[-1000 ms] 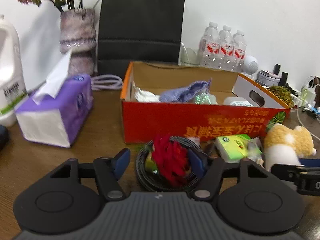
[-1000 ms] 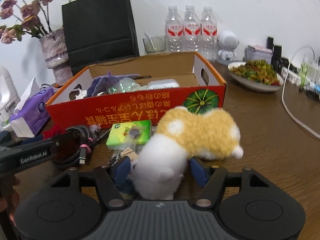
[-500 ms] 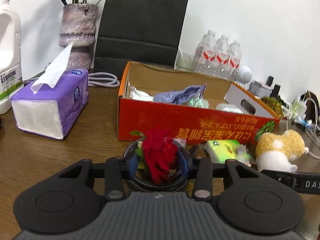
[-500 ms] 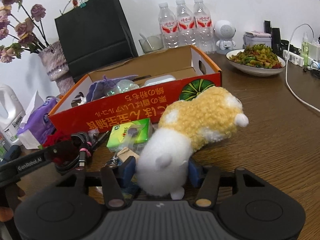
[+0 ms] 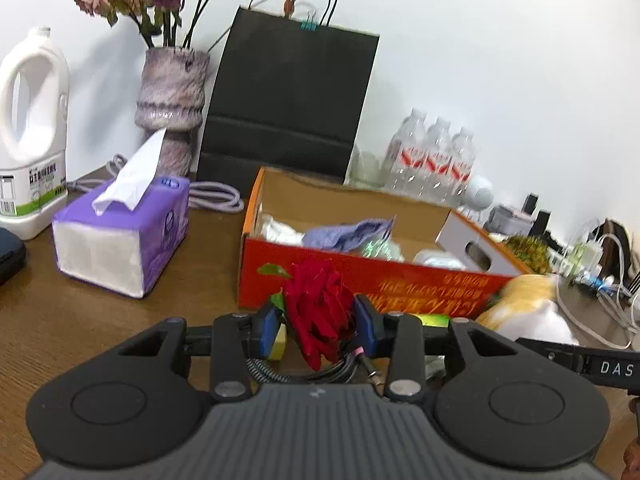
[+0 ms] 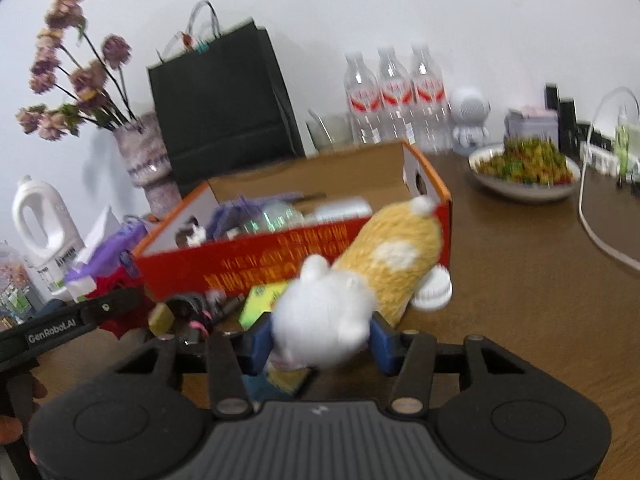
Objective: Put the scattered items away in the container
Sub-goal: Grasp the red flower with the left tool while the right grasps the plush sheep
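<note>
Carry step: left claw (image 5: 316,322) clenched on red rose (image 5: 318,304), right claw (image 6: 320,338) on plush toy (image 6: 360,280); next, both need lifting over the box (image 5: 360,276) wall at 12 o'clock.

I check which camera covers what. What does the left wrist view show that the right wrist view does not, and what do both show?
Only the left wrist view shows the left gripper shut on the red rose.

Only the right wrist view shows the right gripper shut on the plush toy and the white robot figurine.

Both show the orange cardboard box, the black paper bag and the water bottles.
</note>
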`<state>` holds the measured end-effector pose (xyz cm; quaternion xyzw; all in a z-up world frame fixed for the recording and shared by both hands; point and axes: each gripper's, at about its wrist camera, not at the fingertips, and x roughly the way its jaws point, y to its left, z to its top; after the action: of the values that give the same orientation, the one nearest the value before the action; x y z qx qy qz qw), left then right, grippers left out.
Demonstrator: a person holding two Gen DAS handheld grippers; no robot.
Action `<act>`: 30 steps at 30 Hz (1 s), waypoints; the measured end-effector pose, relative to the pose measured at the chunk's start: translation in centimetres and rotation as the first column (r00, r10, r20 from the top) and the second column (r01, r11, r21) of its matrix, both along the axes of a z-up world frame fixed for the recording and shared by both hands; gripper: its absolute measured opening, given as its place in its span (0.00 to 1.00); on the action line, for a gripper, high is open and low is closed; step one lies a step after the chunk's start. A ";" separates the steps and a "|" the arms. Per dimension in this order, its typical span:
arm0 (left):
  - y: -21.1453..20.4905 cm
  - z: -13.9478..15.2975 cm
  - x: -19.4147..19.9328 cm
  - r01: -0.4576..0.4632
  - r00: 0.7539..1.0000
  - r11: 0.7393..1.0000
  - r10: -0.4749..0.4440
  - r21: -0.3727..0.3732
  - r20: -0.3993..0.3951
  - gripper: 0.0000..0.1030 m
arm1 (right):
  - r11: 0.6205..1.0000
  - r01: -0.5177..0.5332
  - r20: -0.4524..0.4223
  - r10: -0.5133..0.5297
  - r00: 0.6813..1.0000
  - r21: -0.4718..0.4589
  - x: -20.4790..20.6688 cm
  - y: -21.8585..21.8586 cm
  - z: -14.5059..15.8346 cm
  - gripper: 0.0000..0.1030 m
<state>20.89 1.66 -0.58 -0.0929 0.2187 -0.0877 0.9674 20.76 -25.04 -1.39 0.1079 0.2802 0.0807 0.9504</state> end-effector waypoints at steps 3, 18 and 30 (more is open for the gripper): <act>-0.5 0.4 -0.1 0.007 1.000 1.000 -0.007 -0.008 0.012 0.39 | 1.000 -0.011 0.013 0.011 1.000 -0.004 0.2 0.0 0.5 0.47; -1.0 -1.5 0.5 -0.010 0.998 1.000 0.010 -0.001 -0.057 0.39 | 0.999 0.035 -0.098 -0.031 0.995 0.041 2.9 -0.2 -2.1 0.71; -1.6 -1.8 0.7 -0.038 0.997 0.999 0.039 0.023 -0.072 0.40 | 0.998 0.033 -0.121 -0.025 0.992 0.062 4.0 -1.8 -3.2 0.46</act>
<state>21.56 0.01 -2.37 -0.0895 0.2527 -0.0633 0.9613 24.78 -26.81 -4.58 0.1471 0.3327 0.0693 0.9289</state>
